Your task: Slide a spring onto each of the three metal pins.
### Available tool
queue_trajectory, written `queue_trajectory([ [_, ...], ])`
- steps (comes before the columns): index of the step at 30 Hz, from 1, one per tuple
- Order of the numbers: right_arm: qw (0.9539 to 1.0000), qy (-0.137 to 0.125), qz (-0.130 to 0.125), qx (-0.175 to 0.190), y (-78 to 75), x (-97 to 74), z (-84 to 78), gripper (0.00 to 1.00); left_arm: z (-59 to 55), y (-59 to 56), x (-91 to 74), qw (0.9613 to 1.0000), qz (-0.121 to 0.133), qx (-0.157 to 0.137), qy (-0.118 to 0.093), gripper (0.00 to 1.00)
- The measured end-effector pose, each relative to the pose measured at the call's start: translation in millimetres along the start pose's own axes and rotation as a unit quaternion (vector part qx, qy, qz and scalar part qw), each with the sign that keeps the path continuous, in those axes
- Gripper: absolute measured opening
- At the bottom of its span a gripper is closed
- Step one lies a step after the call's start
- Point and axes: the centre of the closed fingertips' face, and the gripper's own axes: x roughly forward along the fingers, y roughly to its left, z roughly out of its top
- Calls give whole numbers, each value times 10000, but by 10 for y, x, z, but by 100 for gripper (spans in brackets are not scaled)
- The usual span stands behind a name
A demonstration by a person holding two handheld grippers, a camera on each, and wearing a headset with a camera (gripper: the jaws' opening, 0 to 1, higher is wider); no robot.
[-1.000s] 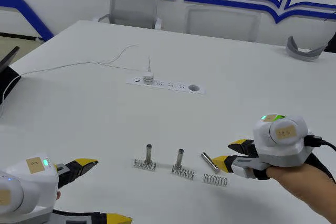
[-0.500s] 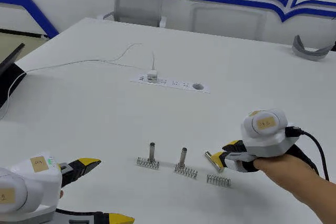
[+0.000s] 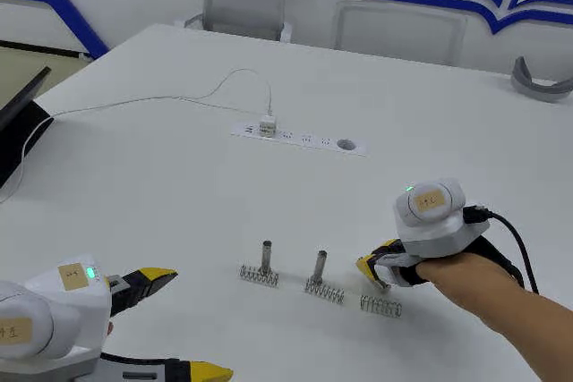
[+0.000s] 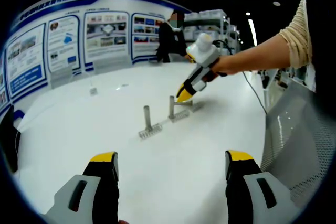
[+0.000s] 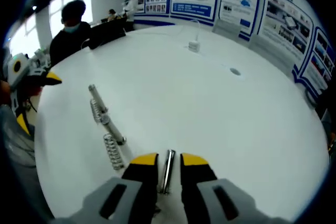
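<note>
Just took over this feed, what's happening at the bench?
The right gripper has its jaws round the lying pin; grip unclear. Two upright pins are bare, with three springs flat on the table. The left gripper hangs open, apart.

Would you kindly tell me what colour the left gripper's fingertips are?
Yellow fingertips, clearest in the left gripper view.
</note>
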Motion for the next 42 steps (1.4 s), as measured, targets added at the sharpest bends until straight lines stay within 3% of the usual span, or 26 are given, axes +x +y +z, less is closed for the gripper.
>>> queue_trajectory([
  [25, 9978, 592, 266, 150, -18, 119, -63, 10, -48, 53, 21, 10000, 25, -61, 54, 85],
  [29, 9960, 811, 296, 230, -21, 129, -68, 10, -49, 46, 22, 10000, 20, -66, 58, 84],
  [33, 9940, 1048, 263, 179, -8, 136, -72, 9, -44, 47, 22, 10000, 25, -71, 50, 84],
  [37, 9917, 1259, 243, -115, 5, 146, -82, 10, -55, 44, 25, 9999, 22, -76, 65, 84],
  [42, 9903, 1352, 234, -195, 5, 143, -87, 10, -48, 38, 27, 10000, 17, -64, 73, 84],
])
